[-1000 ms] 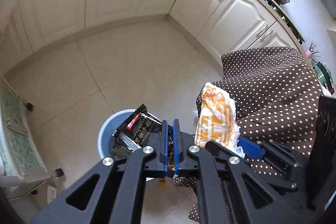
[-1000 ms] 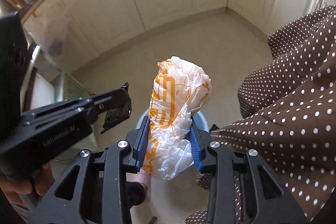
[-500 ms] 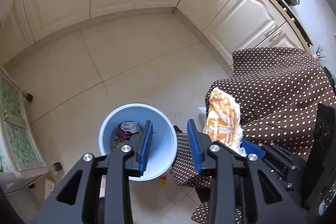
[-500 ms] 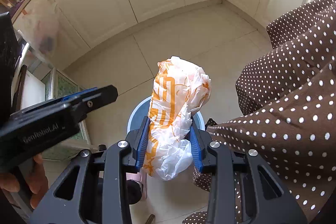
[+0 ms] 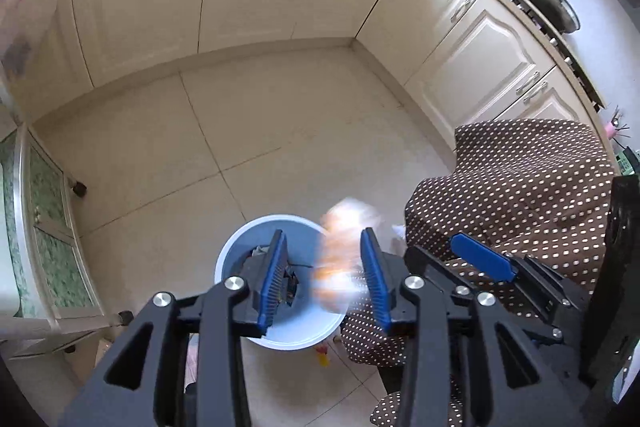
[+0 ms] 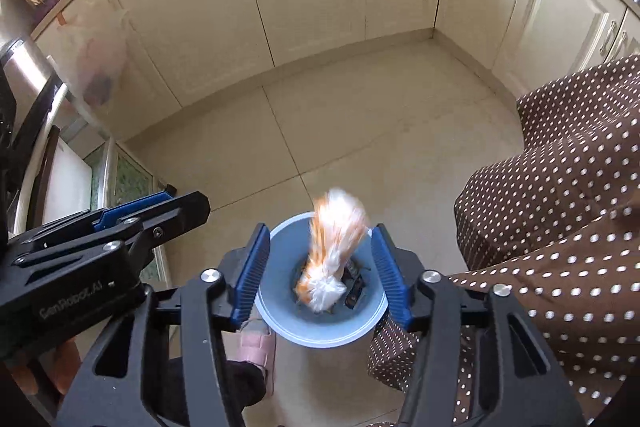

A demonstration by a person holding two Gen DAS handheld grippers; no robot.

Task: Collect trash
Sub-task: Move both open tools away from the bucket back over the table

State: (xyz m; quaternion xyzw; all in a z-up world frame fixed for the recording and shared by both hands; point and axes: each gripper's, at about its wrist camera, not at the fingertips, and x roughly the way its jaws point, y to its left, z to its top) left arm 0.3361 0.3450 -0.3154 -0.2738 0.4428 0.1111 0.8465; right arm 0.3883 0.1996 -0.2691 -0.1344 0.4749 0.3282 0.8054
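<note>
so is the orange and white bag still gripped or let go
Let go. The right hand-held gripper has just been opening; its pads stand clear of the orange and white bag, which is blurred, dropping into the blue bin.

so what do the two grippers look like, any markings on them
Both are matte black frames with triangular cut-outs and silver pivot bolts. Each finger carries a long blue ribbed pad. The left gripper shows grey "GenRobot.AI" lettering on its side in the right wrist view; no lettering shows on the right gripper. No cables show. A pink slipper is worn below.
</note>
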